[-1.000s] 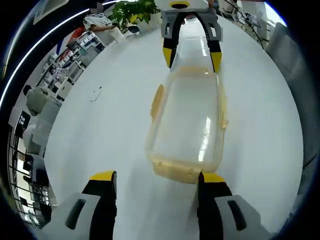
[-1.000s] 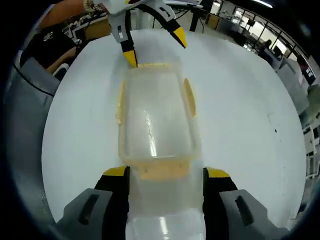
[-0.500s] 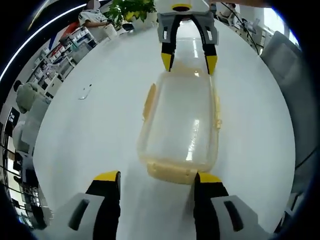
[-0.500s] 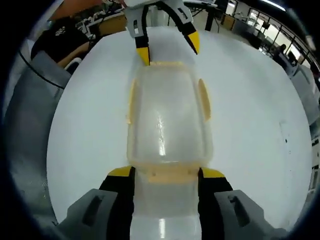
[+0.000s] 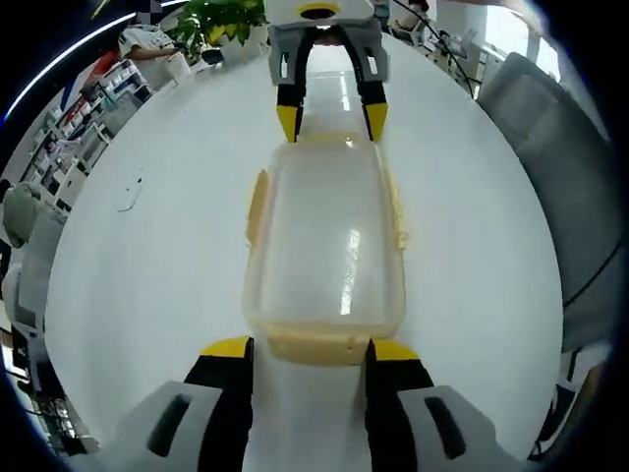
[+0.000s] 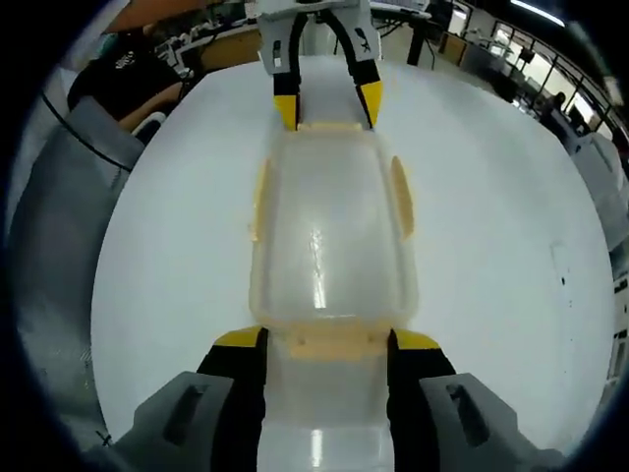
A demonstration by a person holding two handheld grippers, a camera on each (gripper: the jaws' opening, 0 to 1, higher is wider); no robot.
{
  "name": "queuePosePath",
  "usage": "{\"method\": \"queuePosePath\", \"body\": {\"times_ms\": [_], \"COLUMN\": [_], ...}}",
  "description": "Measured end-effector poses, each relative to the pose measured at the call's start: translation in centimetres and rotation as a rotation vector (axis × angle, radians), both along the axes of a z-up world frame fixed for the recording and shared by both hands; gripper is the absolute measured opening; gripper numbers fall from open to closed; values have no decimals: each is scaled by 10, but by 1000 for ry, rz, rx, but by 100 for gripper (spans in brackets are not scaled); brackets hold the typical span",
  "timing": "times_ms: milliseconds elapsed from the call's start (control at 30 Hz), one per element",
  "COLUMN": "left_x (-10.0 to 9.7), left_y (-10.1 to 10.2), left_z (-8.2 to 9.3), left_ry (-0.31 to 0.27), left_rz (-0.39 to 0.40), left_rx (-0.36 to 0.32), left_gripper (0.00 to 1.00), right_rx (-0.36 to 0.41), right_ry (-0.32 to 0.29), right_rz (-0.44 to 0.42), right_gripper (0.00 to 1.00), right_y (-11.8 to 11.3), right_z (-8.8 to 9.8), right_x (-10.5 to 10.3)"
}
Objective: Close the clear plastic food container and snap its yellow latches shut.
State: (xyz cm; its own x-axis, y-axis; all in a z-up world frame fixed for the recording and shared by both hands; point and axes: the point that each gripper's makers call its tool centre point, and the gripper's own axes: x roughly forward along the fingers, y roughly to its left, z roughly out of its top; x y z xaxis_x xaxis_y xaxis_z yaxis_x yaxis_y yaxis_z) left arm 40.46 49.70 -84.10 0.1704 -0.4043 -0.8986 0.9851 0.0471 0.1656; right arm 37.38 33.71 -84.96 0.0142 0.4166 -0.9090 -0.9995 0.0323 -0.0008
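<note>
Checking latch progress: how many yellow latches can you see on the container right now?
4: one latch at the left gripper, one at the right gripper, one on each long side of the container.

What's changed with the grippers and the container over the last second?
Both grippers closed in on the container's end latches: the left gripper now straddles one, the right gripper the other. Neither has gripped anything. The container stayed flat on the table, side latches still sticking out.

One clear plastic food container [image 5: 329,246] on the white table [image 5: 147,285]. Four yellow latches, one per side, e.g. the near-end latch [image 5: 313,345]. Two grippers: left gripper [image 5: 303,354], right gripper [image 6: 324,339]. One potted plant [image 5: 221,18].
</note>
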Motion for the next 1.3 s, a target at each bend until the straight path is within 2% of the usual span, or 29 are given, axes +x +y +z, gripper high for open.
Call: {"method": "queuePosePath", "body": {"times_ms": [100,133,300,333,467,633,833,900,933,967,1000,1300], "left_x": [-7,-5,-8,-12,-17,-20,-21,-22,-23,-23,-24,-25], "left_y": [-2,-3,-2,-2,-3,-5,-5,-5,-6,-7,-8,-7], "left_z": [-1,-1,-1,-3,-5,-5,-5,-4,-4,-4,-3,-3], "left_ry": [27,16,31,78,139,126,133,132,130,125,128,137], "left_rz": [-41,-30,-27,13,24,11,10,5,-7,-14,-8,4], "left_rx": [22,27,35,33,30,57,56,59,62,65,72,100], "left_gripper": [33,33,33,33,34,33,33,33,33,33,33,34], "right_rx": [-30,-40,-61,-60,-68,-74,-76,-85,-94,-86,-94,-180], "right_ry": [0,1,5,6,5,4,4,3,0,23,6,7], "right_rz": [1,2,2,3,14,23,42,56,60,26,54,50], "right_gripper": [47,47,48,48,49,48,45,42,36,37,37,37], "right_y": [2,2,1,1,1,0,-2,-3,-4,-3,-4,-2], "right_z": [0,-1,-1,-1,-1,-1,-1,-1,0,0,2,-1], "right_x": [1,2,3,2,1,1,2,2,4,2,4,11]}}
